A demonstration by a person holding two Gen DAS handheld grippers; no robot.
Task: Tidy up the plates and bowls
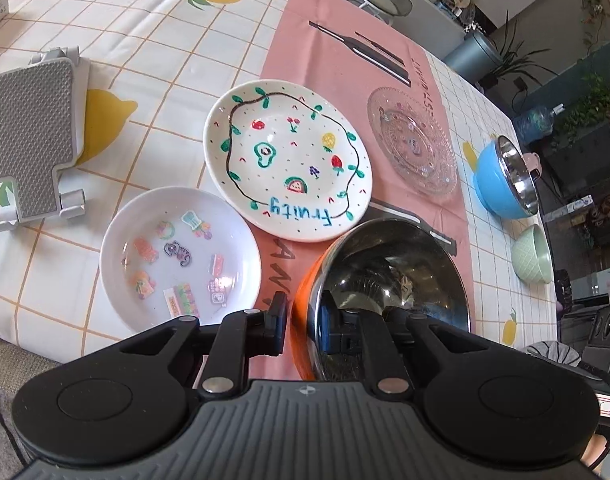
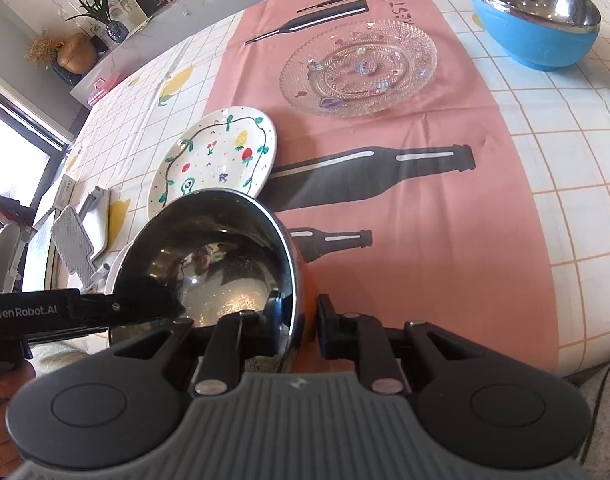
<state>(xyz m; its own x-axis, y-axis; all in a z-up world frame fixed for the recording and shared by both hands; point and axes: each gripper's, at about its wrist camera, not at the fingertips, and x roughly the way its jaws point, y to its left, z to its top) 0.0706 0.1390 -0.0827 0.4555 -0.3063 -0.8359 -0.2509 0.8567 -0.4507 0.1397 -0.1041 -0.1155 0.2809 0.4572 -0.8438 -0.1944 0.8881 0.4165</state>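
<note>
The orange bowl (image 1: 385, 292) tilts over the pink runner (image 2: 445, 240), its rim pinched on both sides — left gripper (image 1: 305, 324) and right gripper (image 2: 299, 320) each clamp the wall. Just beyond sit the fruit-painted plate (image 1: 289, 160) and the white sticker plate (image 1: 181, 256) — glass plate (image 2: 359, 66) and blue bowl (image 2: 541, 20) farther out.

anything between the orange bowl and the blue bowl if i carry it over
Nothing visible blocks it. Both tongs straddle the orange bowl's rim; open tablecloth leads toward the blue bowl, and the glass plate sits off to one side.
</note>
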